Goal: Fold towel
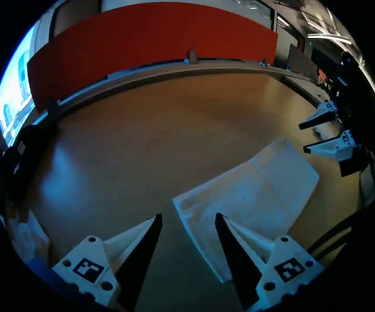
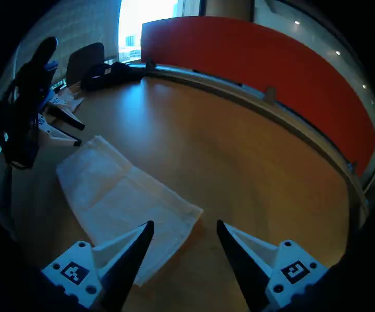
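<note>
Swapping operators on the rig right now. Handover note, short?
Left gripper: open, holding nothing, over one short end of the towel.
Right gripper: open, holding nothing, over the opposite end.
The towel lies flat on the wooden table as a long strip, creased across its middle.
No grasp made yet; next fold to do, probably end to end.
</note>
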{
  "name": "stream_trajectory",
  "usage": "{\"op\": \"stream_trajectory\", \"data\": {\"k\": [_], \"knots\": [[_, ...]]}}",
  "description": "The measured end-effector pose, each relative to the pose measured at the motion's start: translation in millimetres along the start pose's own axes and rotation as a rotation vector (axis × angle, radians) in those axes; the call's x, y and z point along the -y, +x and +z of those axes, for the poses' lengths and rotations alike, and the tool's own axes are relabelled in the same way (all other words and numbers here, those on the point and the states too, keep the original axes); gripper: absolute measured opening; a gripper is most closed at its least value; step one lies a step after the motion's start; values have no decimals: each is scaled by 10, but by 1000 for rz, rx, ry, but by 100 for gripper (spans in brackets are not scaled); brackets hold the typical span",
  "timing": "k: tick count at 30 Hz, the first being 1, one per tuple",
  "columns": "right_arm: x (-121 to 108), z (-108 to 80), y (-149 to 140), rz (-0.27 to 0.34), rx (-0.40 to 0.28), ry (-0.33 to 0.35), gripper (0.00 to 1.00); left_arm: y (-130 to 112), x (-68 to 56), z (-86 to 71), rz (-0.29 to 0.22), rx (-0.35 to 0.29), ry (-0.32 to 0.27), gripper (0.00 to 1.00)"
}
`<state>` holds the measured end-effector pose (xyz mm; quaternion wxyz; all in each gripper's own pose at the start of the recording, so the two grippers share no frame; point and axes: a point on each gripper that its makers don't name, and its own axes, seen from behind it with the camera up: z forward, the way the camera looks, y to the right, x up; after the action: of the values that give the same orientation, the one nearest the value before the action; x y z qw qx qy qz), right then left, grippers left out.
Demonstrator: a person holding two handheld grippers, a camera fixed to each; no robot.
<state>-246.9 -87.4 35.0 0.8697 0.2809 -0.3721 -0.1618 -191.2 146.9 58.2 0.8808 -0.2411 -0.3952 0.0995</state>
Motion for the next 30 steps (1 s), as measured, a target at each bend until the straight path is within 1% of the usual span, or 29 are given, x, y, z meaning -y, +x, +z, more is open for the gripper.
{"op": "stream_trajectory", "data": {"k": [8,14,21,26,30], "knots": [[107,-139,-115,-6,1,9,93,-108,-60,-146,-18,-2,-2,77],[196,-272,-240,-9,5,13,93,-236,-84,-298,-36,-6,9,77],[304,-416,-355,-1,2,16,93,-406,-155,-475,-50,-7,20,77],[344,-460,-396,1,2,18,93,-470,-180,-555,-72,-12,26,77],[363,-455,-415,-2,5,23,93,-502,-151,-599,-85,-18,43,77]]}}
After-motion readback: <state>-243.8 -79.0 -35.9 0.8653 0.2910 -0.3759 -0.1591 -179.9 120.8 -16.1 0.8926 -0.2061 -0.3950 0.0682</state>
